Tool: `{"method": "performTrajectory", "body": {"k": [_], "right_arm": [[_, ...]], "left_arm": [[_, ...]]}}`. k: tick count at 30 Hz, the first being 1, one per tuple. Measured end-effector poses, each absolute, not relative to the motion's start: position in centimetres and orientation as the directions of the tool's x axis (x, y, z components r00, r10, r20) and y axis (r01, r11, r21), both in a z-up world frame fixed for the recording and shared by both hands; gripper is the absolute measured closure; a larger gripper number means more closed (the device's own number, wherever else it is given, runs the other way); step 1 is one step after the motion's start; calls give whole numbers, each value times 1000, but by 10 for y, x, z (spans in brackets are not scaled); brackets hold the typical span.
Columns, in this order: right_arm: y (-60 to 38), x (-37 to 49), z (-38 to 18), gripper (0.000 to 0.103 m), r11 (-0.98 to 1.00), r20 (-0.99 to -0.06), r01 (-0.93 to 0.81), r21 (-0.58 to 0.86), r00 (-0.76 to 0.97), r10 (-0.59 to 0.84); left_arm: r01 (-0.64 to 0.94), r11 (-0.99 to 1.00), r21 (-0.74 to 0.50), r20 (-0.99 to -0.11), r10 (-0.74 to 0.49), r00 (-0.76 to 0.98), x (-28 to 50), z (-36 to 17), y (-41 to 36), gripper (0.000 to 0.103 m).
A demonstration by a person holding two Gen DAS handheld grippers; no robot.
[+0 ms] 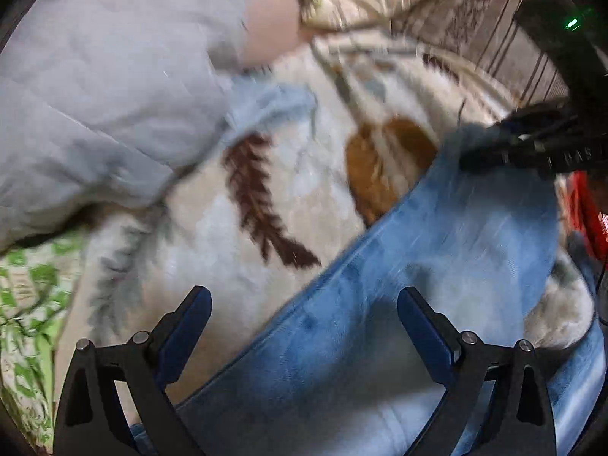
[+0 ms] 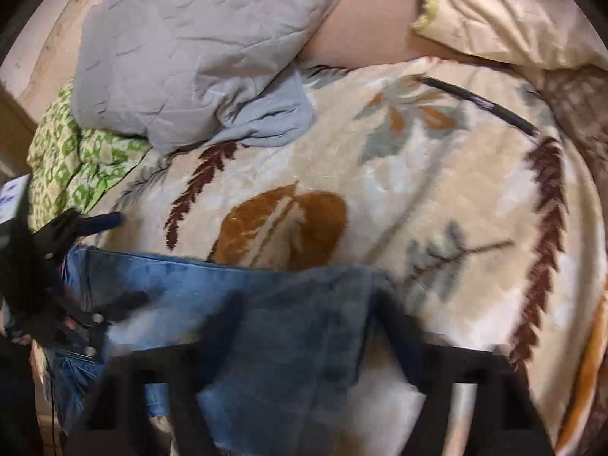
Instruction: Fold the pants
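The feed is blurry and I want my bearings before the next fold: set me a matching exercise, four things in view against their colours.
Things:
1. jeans
2. pillow
3. blanket
4. crumpled cloth

Colours:
A. green and white
B. cream with brown leaves
C. blue
D. grey

Pairs: 1-C, 2-D, 3-B, 4-A

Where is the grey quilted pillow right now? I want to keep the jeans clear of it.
In the right wrist view the grey quilted pillow lies upper left, beyond the jeans, on the leaf-patterned blanket beside green-patterned fabric.
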State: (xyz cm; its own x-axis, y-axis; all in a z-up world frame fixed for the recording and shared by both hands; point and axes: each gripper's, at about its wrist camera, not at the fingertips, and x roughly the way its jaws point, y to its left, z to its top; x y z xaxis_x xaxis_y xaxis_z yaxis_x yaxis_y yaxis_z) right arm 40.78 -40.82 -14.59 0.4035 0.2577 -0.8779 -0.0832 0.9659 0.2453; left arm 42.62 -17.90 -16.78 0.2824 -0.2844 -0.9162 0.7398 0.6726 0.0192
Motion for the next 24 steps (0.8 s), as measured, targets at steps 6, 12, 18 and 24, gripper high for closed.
{"method": "performTrajectory", "body": {"k": [6, 12, 18, 24], "right_arm": [[-390, 392, -141, 90, 967, -879, -183, 177, 412, 239], [-400, 341, -88, 90, 965, -809, -195, 177, 529, 255], [-394, 242, -45, 90, 955, -734, -291, 59, 636, 239], [-386, 140, -73, 89, 927, -762, -374, 4, 599, 245]], "left_arm": [[745, 666, -40, -922, -312, 229, 412, -157, -174, 98], [776, 631, 16, -849, -402, 344, 338, -87, -162, 98], [797, 601, 58, -777, -474, 414, 225, -35, -154, 98], [820, 570, 55, -802, -464, 376, 129, -70, -159, 98]]}}
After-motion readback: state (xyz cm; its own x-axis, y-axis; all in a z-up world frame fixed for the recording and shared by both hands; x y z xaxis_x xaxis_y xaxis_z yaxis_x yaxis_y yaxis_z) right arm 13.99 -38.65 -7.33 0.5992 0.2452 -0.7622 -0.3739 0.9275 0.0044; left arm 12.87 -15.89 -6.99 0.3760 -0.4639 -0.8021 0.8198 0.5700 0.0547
